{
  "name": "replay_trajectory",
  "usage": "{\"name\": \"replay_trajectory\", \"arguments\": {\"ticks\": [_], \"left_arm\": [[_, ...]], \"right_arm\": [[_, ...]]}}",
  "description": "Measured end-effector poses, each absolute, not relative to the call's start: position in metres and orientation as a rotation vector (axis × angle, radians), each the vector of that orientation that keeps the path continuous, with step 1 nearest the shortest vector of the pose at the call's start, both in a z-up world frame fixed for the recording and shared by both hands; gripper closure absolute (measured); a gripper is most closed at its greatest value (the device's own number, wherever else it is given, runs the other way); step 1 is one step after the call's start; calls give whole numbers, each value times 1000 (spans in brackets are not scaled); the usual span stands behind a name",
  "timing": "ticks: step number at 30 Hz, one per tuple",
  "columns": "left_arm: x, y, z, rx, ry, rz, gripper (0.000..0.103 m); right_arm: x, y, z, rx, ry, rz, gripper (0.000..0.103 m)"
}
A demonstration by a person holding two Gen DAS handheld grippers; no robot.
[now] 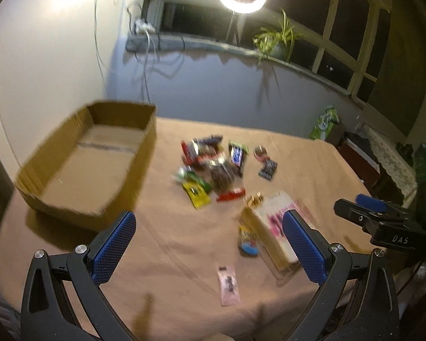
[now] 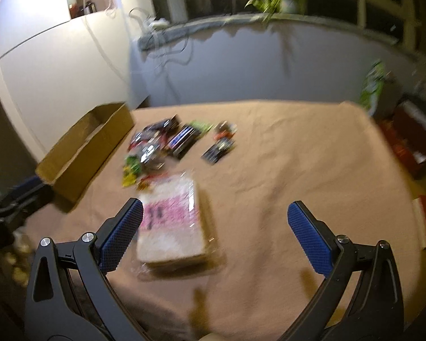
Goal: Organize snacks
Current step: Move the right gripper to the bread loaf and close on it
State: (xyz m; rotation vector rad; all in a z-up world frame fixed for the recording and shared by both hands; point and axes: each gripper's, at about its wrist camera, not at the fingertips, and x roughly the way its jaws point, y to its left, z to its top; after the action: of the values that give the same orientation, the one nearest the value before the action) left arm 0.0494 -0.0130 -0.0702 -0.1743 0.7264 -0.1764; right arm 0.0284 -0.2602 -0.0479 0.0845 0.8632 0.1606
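On tan cloth: pink-labelled packet point(image 2: 170, 221), long axis running away, just ahead-left of right gripper point(image 2: 215, 223), nearer arm; both grippers spread wide, empty

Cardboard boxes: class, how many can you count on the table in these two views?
1. The open cardboard box sits at the table's left edge, left of the snack pile; the right wrist view shows the same box. Others may lie outside the frame.
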Motion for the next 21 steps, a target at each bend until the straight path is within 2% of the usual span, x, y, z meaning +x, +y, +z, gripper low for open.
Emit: {"name": "replay_trajectory", "arguments": {"ticks": [3,7,14,17,21], "left_arm": [[49,-21,-81,-183,762,-209,2],[49,-36,-94,-195,816,-276,11],[52,-61,-108,-216,891,-391,39],[53,-69,-112,-230,915,-431,45],[56,-75,-120,-242,948,-463,48]], "right_arm": [[37,-267,-65,177,930,228,0],[49,-274,-82,243,999,258,0],[64,-268,-92,244,1057,324,0],[70,-264,-97,257,1084,356,0],[77,-261,-103,286,1111,388,0]]}}
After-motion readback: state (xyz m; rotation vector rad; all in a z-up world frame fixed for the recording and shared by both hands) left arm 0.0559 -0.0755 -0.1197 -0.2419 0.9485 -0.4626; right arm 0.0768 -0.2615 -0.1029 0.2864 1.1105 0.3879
